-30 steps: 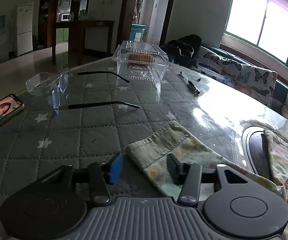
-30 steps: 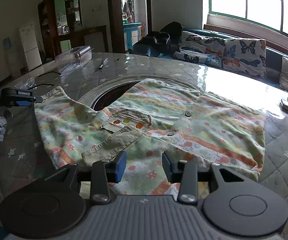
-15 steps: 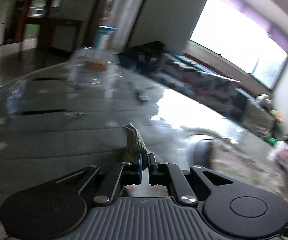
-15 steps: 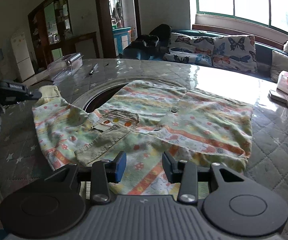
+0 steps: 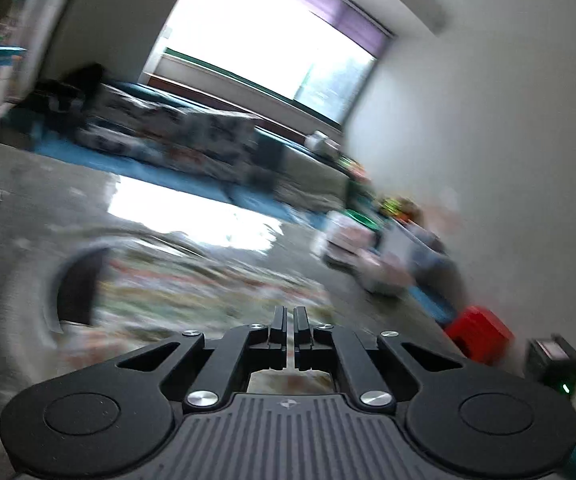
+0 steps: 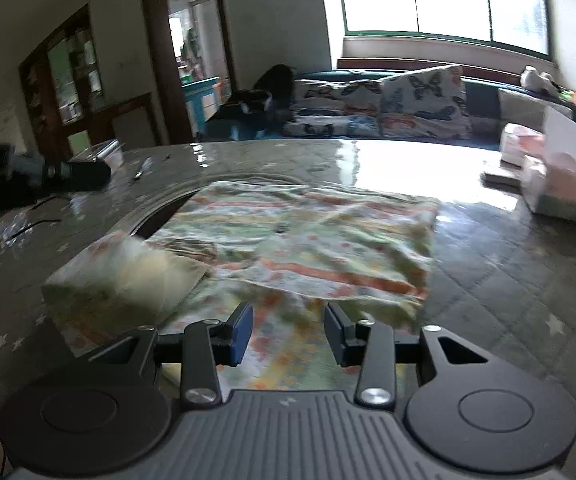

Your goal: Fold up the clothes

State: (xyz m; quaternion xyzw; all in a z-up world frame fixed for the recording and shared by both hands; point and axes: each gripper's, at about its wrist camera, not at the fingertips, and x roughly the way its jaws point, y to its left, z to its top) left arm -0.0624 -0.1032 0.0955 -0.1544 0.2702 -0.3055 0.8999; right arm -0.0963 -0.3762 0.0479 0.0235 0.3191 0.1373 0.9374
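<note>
A clear plastic container (image 6: 105, 151) is sitting at the far left of the table (image 6: 508, 264), too blurred to tell what it holds. At the far right edge, tissue packs (image 6: 560, 188) are standing near a white card.

The garment (image 6: 288, 248), a child's pale green printed piece with orange stripes and small flowers, is lying spread across the middle of the quilted, star-patterned table, partly over a dark round opening (image 6: 163, 216). Its left part is lying turned over onto the body, showing a paler inside face, with a corduroy trim peeking out beside it.

The right gripper (image 6: 288, 332) is hovering over the garment's near hem with its blue-padded fingers spread wide, holding nothing. The left gripper (image 5: 290, 324) is showing its fingers drawn almost together with a thin slit between them; the view is badly smeared, and I cannot tell whether cloth is pinched there.
</note>
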